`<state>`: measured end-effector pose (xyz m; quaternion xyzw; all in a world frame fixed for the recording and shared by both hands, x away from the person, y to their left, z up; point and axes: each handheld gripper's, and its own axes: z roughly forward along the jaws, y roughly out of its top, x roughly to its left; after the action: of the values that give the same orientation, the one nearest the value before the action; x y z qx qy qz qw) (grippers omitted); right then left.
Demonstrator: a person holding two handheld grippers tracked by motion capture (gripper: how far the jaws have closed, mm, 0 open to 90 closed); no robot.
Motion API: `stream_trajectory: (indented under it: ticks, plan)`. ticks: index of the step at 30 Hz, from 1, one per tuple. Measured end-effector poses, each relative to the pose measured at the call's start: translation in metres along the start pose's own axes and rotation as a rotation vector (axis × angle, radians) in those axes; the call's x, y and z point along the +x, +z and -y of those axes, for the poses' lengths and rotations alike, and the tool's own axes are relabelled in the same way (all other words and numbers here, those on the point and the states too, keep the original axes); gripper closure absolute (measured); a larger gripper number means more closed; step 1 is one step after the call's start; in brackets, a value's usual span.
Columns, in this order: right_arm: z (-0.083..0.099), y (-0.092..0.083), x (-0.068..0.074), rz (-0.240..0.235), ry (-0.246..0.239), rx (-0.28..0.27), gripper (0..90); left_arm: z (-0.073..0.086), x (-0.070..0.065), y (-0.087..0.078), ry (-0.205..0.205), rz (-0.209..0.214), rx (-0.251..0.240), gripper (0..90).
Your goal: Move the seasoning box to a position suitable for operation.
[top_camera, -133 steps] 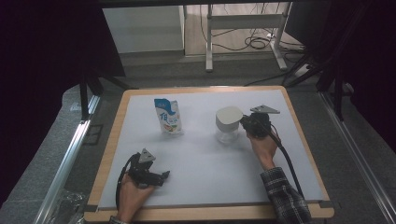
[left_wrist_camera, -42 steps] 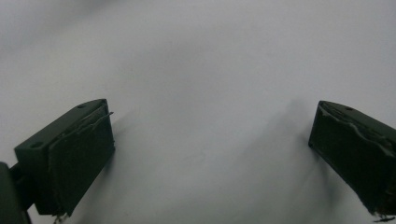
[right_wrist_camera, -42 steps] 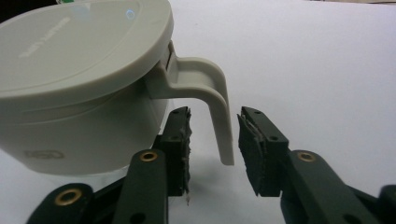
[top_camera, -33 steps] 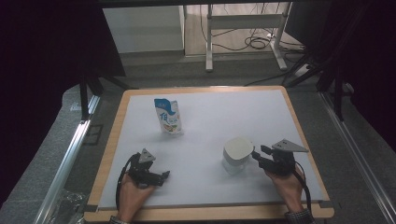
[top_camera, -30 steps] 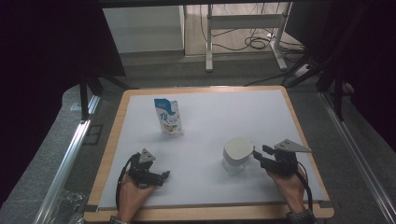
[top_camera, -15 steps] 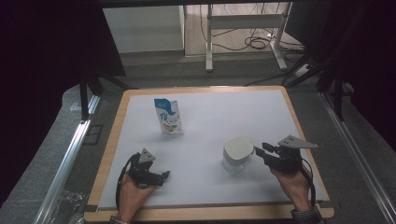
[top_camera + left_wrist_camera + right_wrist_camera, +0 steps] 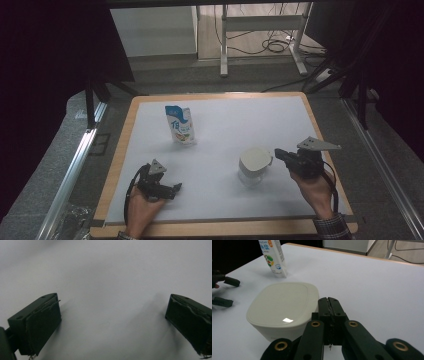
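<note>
Right gripper [image 7: 329, 305] fingers pressed together, empty, just beside lidded white container [image 7: 283, 311] standing on white surface [image 7: 240, 120]. Left gripper [image 7: 167, 189] fingers spread wide, empty, resting near front edge. Risk: raised right gripper clipping lid, nudging container toward milk carton [image 7: 180, 125].

container [image 7: 254, 163] – table [image 7: 225, 120] front-right | pouch [image 7: 180, 125] – behind, left

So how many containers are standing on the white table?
2: a pouch toward the far left, and a white lidded tub near the right, just beside the right gripper. Nothing seems hidden.
</note>
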<state>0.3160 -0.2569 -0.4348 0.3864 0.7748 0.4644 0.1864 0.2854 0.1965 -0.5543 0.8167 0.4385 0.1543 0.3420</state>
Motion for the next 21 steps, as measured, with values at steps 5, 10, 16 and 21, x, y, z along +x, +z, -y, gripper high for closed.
stream_trajectory:
  ticks: [5, 10, 16, 21]
  plan:
    - [-0.007, 0.004, 0.004, -0.013, -0.026, 0.008, 89.3, 0.000, 0.000, 0.000, 0.001, 0.000, 0.000, 0.0]
    - [-0.011, 0.009, 0.006, -0.025, -0.034, 0.012, 89.3, 0.000, 0.000, 0.000, 0.001, 0.000, 0.000, 0.0]
    - [-0.013, 0.013, 0.006, -0.032, -0.039, 0.019, 89.2, 0.000, 0.000, 0.000, 0.001, 0.000, 0.000, 0.0]
    - [-0.014, 0.017, 0.006, -0.037, -0.051, 0.026, 89.3, 0.000, 0.000, 0.000, 0.001, 0.000, 0.000, 0.0]
